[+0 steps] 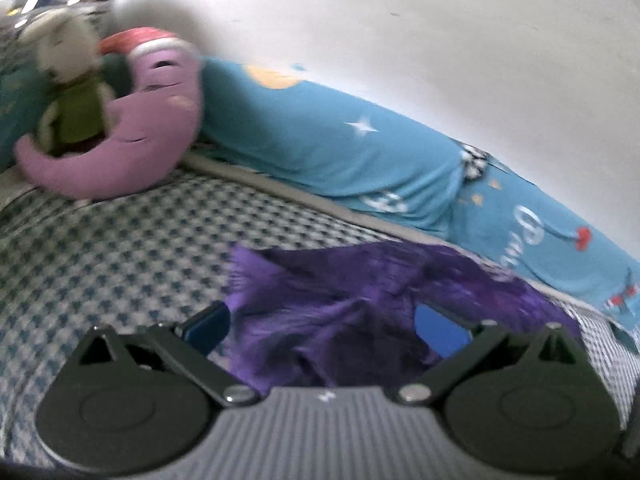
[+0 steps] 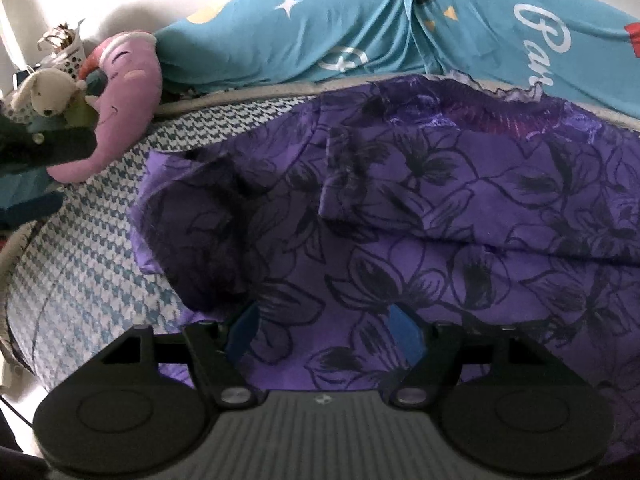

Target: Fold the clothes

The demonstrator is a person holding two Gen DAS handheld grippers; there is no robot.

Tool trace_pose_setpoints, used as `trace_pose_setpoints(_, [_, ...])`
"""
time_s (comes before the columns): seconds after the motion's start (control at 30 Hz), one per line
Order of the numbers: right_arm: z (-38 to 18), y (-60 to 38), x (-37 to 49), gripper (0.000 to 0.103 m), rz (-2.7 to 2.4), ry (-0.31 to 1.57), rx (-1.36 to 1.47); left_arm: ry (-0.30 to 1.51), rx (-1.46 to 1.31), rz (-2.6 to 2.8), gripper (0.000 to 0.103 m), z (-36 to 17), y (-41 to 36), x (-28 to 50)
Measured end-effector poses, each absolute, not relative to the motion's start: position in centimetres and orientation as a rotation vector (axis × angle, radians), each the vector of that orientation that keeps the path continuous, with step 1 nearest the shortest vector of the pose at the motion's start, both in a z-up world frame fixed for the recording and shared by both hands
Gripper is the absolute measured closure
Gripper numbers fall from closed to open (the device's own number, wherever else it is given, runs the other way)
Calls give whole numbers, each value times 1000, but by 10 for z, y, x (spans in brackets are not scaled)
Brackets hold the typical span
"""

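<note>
I see purple dress [image 2: 400, 216] spread on checkered bed [image 2: 88, 264]. My left gripper [image 1: 324, 326] jaws released wide, nothing gripped. Right gripper [image 2: 324, 334] jaws straddle dress fold; grip unclear.

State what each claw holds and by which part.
Left claw: open, holds nothing. Right claw: purple garment lies between its fingers; whether the pads pinch it cannot be told.
</note>
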State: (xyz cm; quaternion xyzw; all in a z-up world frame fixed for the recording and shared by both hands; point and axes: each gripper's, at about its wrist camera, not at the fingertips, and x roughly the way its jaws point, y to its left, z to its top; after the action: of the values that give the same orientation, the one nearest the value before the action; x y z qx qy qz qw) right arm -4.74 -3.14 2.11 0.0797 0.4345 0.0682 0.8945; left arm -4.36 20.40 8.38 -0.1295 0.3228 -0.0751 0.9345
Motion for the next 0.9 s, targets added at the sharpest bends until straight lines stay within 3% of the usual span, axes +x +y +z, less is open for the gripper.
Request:
trace_pose_setpoints(0.7, [31, -18, -28, 31, 304, 739, 250, 819, -428, 226, 0, 53, 285, -10])
trace_pose_setpoints(0.9, [32, 11, -32, 31, 413, 671, 156, 841, -454, 215, 0, 49, 290, -8])
